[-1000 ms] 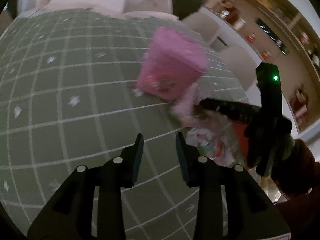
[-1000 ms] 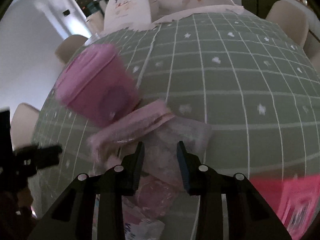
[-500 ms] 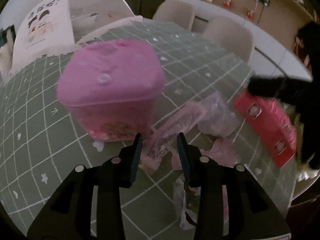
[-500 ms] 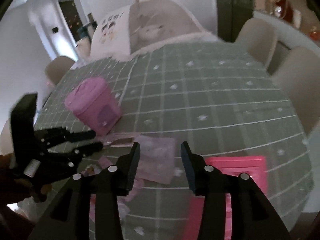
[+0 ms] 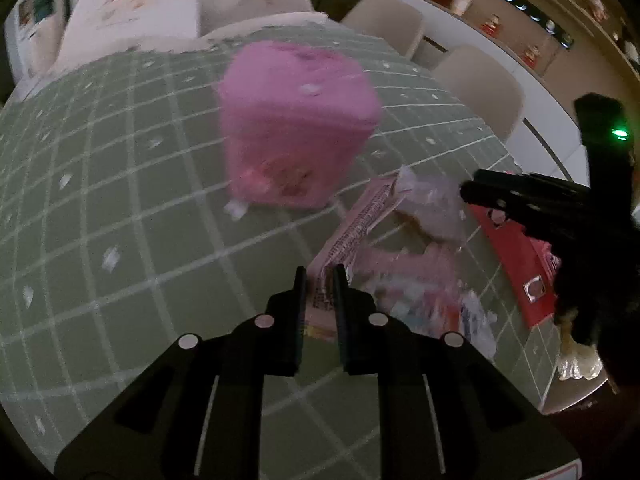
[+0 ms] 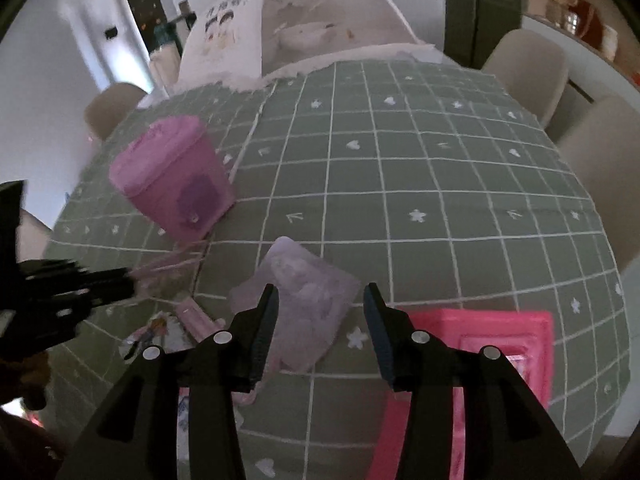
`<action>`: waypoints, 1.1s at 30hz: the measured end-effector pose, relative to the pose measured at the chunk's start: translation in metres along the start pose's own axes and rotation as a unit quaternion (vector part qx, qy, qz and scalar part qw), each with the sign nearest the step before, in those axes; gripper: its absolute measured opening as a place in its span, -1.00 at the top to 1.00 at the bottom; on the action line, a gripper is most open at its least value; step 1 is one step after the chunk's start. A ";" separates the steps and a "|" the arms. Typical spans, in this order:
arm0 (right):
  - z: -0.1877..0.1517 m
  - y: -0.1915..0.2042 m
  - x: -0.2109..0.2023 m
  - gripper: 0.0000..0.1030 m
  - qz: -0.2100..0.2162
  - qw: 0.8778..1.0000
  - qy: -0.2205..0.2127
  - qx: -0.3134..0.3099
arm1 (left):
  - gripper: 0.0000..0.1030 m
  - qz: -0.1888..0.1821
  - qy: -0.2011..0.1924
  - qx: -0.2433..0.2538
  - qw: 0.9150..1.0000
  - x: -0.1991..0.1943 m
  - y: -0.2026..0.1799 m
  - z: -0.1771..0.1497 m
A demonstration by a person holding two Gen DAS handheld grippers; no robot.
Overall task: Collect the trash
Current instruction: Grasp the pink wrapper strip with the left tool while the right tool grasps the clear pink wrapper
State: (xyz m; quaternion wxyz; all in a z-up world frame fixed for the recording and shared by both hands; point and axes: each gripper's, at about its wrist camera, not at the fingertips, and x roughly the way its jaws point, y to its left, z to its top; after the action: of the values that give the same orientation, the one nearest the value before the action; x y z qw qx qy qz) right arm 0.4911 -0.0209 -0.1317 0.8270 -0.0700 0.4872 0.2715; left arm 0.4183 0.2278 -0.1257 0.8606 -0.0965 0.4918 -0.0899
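A pink lidded bin (image 5: 296,128) stands on the green checked tablecloth; it also shows in the right wrist view (image 6: 176,180). My left gripper (image 5: 319,276) is shut on the near end of a long pink wrapper (image 5: 360,216) lying right of the bin. My right gripper (image 6: 318,300) is open above a crumpled clear-purple plastic bag (image 6: 304,292), which also shows in the left wrist view (image 5: 432,204). More wrappers (image 5: 420,288) lie between the two grippers.
A pink-red flat box (image 6: 480,344) lies at the table's near right edge, also in the left wrist view (image 5: 516,252). Beige chairs (image 6: 532,68) surround the table. A large printed board (image 6: 288,28) leans at the far end.
My left gripper has closed onto the long pink wrapper. My right gripper has opened wider and moved over the clear-purple bag.
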 end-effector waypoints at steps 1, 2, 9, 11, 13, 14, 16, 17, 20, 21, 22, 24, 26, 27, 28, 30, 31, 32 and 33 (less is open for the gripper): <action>0.002 0.000 0.005 0.19 -0.003 1.000 0.004 -0.001 | 0.75 0.001 0.001 -0.009 1.000 -0.005 0.003 -0.005; 0.004 0.000 0.011 0.19 -0.012 1.000 0.011 -0.003 | 0.75 0.002 0.002 -0.017 1.000 -0.008 0.007 -0.009; 0.014 -0.005 0.033 0.19 -0.019 0.999 0.037 -0.016 | 0.75 0.007 -0.006 -0.072 0.997 -0.026 0.030 -0.024; 0.015 -0.005 0.038 0.19 -0.018 0.999 0.045 -0.016 | 0.75 0.005 -0.010 -0.076 0.997 -0.028 0.032 -0.023; 0.015 -0.001 0.039 0.19 -0.013 0.999 0.048 -0.020 | 0.75 0.003 -0.014 -0.077 0.997 -0.028 0.033 -0.022; 0.013 0.000 0.039 0.19 -0.004 0.999 0.051 -0.019 | 0.75 0.002 -0.015 -0.077 0.997 -0.028 0.032 -0.022; 0.008 0.005 0.037 0.19 -0.001 0.998 0.052 -0.022 | 0.75 0.000 -0.016 -0.077 0.997 -0.028 0.031 -0.021; 0.005 0.009 0.035 0.26 0.001 0.998 0.051 -0.024 | 0.75 -0.002 -0.016 -0.077 0.997 -0.028 0.031 -0.022; -0.012 0.020 0.023 0.69 0.013 0.999 0.046 -0.025 | 0.75 -0.007 -0.017 -0.077 0.997 -0.031 0.030 -0.026; -0.017 0.022 0.019 0.80 0.016 0.999 0.042 -0.023 | 0.75 -0.009 -0.018 -0.076 0.997 -0.033 0.030 -0.026; -0.022 0.026 0.011 0.86 0.021 0.999 0.036 -0.019 | 0.75 -0.012 -0.020 -0.075 0.997 -0.035 0.029 -0.027; -0.030 0.032 -0.004 0.90 0.021 0.999 0.023 -0.013 | 0.75 -0.018 -0.025 -0.071 0.997 -0.039 0.026 -0.027; -0.036 0.038 -0.021 0.92 0.016 1.000 0.007 -0.006 | 0.75 -0.027 -0.030 -0.064 0.997 -0.044 0.021 -0.026; -0.040 0.040 -0.033 0.92 0.011 1.000 -0.003 -0.001 | 0.75 -0.031 -0.032 -0.061 0.997 -0.046 0.018 -0.026; -0.043 0.042 -0.043 0.92 0.006 1.000 -0.013 0.004 | 0.75 -0.036 -0.034 -0.056 0.997 -0.049 0.015 -0.026; -0.049 0.047 -0.068 0.92 -0.007 0.999 -0.034 0.011 | 0.75 -0.046 -0.040 -0.044 0.997 -0.055 0.005 -0.025; -0.052 0.050 -0.079 0.92 -0.014 0.999 -0.044 0.012 | 0.75 -0.051 -0.043 -0.036 0.997 -0.058 0.001 -0.024; -0.054 0.051 -0.087 0.92 -0.019 0.998 -0.051 0.014 | 0.75 -0.055 -0.047 -0.029 0.997 -0.061 -0.004 -0.024; -0.057 0.053 -0.100 0.92 -0.028 0.998 -0.061 0.015 | 0.75 -0.061 -0.051 -0.019 0.997 -0.066 -0.010 -0.023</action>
State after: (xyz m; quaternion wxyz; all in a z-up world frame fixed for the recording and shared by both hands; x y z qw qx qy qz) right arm 0.3818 -0.0361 -0.0691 0.8635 -0.0539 0.4375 0.2450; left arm 0.3648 0.2323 -0.0802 0.8757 -0.1469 0.4419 -0.1278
